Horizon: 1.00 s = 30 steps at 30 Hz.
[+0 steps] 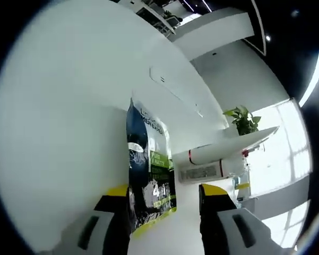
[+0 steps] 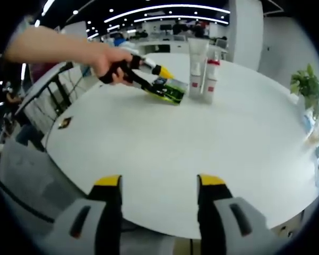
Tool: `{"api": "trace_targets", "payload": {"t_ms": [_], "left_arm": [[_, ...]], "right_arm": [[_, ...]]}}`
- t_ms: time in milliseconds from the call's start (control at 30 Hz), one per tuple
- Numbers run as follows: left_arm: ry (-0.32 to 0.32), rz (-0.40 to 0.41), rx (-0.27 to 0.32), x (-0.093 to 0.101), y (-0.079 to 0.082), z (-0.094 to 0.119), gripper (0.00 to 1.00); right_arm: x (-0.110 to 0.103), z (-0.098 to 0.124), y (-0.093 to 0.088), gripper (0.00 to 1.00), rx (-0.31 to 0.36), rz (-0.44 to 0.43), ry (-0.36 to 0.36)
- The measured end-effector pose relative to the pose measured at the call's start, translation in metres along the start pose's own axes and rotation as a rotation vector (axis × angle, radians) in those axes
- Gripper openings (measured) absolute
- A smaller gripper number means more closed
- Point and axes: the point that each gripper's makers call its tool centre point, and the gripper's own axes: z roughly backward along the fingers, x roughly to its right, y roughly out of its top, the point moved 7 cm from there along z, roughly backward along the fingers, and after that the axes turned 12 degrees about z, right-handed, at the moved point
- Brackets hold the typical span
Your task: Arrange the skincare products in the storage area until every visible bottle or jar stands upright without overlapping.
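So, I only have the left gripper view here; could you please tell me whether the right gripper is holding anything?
Observer: No, the right gripper is open and empty, above the near side of the white table.
Operator: Thank you. How do the items beyond the dark tube stand?
Observer: A white tube and a red-capped bottle stand upright, side by side.
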Motion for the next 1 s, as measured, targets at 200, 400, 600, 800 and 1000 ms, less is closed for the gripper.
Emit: {"api": "trace_targets", "payload": {"t_ms": [200, 400, 600, 800, 1000], "left_arm": [[0.065, -0.102, -0.041, 0.0036, -0.0087, 0.0006, 0.53], [0.15, -0.254, -0.056, 0.006, -0.0051, 0.0014, 0.6], [0.23, -0.404, -0.107, 0.0087, -0.0087, 0.0021, 0.64], [0.264, -0.509, -0.076, 0.0101, -0.0042, 0.0038, 0.68], [0.275, -0.529, -0.066, 0.0087, -0.0006, 0.0046, 0.69]], "right_arm": [[0.0002, -0.0002, -0.0002, 0.53, -0.003, 0.0, 0.0], [-0.0007, -0.0002, -0.0001, 0.53, -0.006, 0.003, 0.005], [-0.0016, -0.0008, -0.0011, 0.53, -0.015, 0.01, 0.011], [-0.0016, -0.0006, -0.001, 0.53, -0.015, 0.01, 0.01], [-0.0011, -0.0002, -0.001, 0.53, -0.015, 0.012, 0.006]]}}
